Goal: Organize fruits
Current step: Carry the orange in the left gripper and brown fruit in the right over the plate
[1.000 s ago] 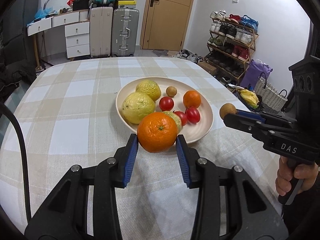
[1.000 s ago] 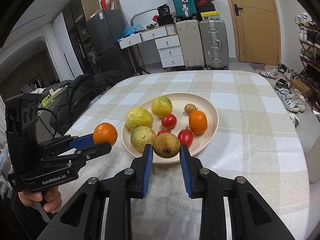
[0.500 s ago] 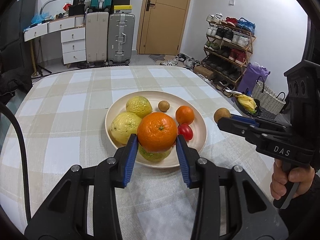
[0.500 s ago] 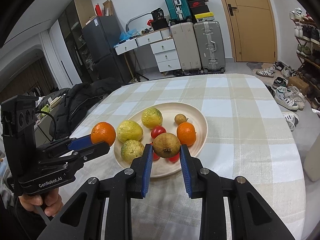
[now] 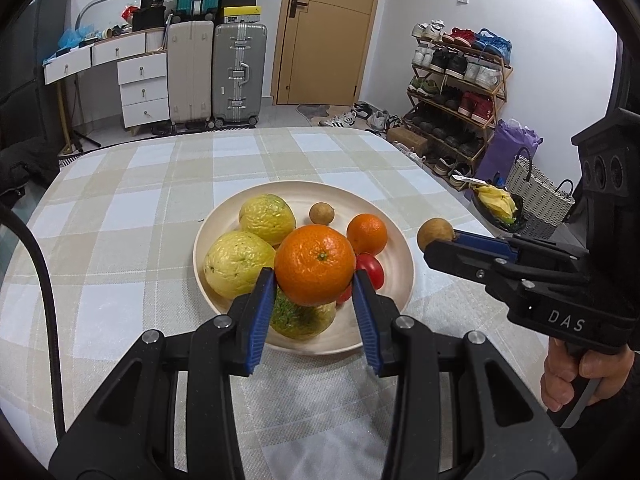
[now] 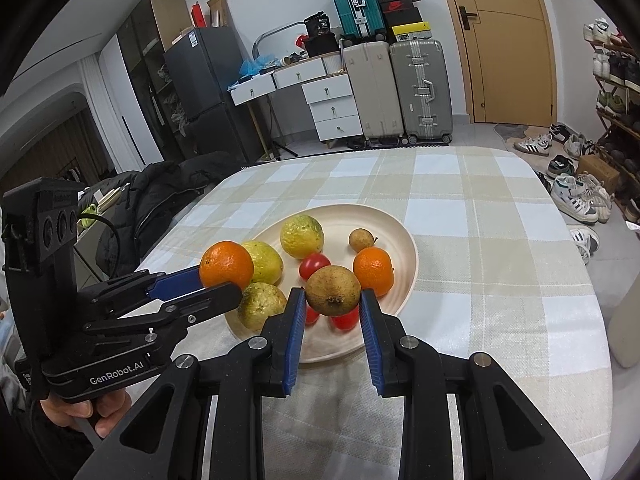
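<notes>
Left wrist view first: the left gripper (image 5: 314, 284) has its blue fingers (image 5: 260, 312) closed in on a big orange (image 5: 315, 265), pinching it at its two sides, stem dimple facing the camera. The orange hangs above the near half of the cream plate (image 5: 384, 322), right over a greenish-yellow fruit (image 5: 304, 318) at the plate's near edge. So the way from the fingers to the plate is straight down, and that fruit sits in the way. My read: any free landing spot lies toward the plate's right side, near the red tomatoes (image 5: 370, 270), or further back beside the small brown fruit (image 5: 322, 213). Two large yellow fruits (image 5: 238, 263) fill the plate's left side; a smaller orange (image 5: 367, 233) sits at back right. Off the plate's right rim, the right gripper (image 5: 438, 240) holds a brown round fruit (image 5: 435, 235), a hand (image 5: 580, 376) on its handle.

Right wrist view now: the right gripper's (image 6: 333, 300) fingers (image 6: 292, 328) are nearly closed and clamp that brown fruit (image 6: 333, 290), poised over the plate's (image 6: 404, 248) near middle, tomatoes (image 6: 314, 266) directly beneath and behind it. The left gripper (image 6: 218, 280) comes in over the plate's left rim with the orange (image 6: 227, 265). Both loads hover over the same crowded near half of the plate, so the two could bump if lowered together. The checked tabletop (image 6: 480, 240) around the plate is bare.
</notes>
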Action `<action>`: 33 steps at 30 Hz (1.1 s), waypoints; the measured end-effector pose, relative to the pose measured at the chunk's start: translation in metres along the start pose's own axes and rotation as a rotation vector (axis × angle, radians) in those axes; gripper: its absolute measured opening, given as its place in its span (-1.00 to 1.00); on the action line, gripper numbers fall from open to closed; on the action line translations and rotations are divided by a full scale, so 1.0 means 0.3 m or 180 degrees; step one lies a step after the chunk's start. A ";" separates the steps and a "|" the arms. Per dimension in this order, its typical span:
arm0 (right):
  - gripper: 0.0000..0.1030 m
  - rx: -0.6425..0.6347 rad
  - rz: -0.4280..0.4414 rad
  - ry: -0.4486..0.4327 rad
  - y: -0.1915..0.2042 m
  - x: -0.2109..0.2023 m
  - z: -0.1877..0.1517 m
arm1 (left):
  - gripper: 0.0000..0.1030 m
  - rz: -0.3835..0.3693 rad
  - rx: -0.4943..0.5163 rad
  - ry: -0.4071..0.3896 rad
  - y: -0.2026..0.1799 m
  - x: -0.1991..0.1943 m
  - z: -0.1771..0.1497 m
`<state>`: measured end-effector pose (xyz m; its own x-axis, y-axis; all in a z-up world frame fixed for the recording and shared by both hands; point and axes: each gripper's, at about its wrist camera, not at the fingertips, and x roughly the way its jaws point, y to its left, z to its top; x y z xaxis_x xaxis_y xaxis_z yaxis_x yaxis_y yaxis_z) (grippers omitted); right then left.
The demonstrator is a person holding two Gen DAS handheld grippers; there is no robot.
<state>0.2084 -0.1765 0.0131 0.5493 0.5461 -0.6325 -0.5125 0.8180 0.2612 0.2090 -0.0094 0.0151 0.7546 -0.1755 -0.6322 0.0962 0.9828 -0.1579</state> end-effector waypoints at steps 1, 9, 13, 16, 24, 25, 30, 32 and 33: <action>-0.45 0.0000 -0.0001 0.0003 0.000 0.000 0.001 | -0.30 -0.0002 0.0003 0.0001 0.001 0.010 0.003; -0.45 0.0028 -0.0010 0.0023 -0.018 0.005 0.007 | -0.30 0.0014 0.0038 0.0029 -0.008 0.072 0.024; -0.45 0.0048 -0.0010 0.0044 -0.033 0.011 0.005 | -0.30 0.0018 0.0051 0.0053 -0.015 0.098 0.033; -0.45 0.0060 0.0000 0.0058 -0.041 0.014 0.005 | -0.30 0.0019 0.0062 0.0069 -0.019 0.123 0.042; -0.45 0.0053 0.0031 0.0104 -0.053 0.038 0.012 | -0.30 0.0018 0.0102 0.0123 -0.032 0.182 0.064; -0.45 0.0051 0.0030 0.0104 -0.054 0.040 0.013 | -0.30 0.0022 0.0109 0.0130 -0.032 0.188 0.066; -0.45 0.0059 0.0053 0.0112 -0.063 0.055 0.017 | -0.30 0.0032 0.0132 0.0160 -0.040 0.220 0.074; -0.45 0.0080 0.0082 0.0122 -0.067 0.057 0.018 | -0.30 0.0035 0.0117 0.0162 -0.040 0.227 0.075; -0.45 0.0097 0.0109 0.0125 -0.069 0.060 0.020 | -0.30 0.0029 0.0108 0.0173 -0.039 0.235 0.075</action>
<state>0.2328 -0.1825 0.0006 0.5052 0.5668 -0.6508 -0.5099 0.8045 0.3047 0.2757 -0.0321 -0.0106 0.7193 -0.1684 -0.6740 0.1121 0.9856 -0.1266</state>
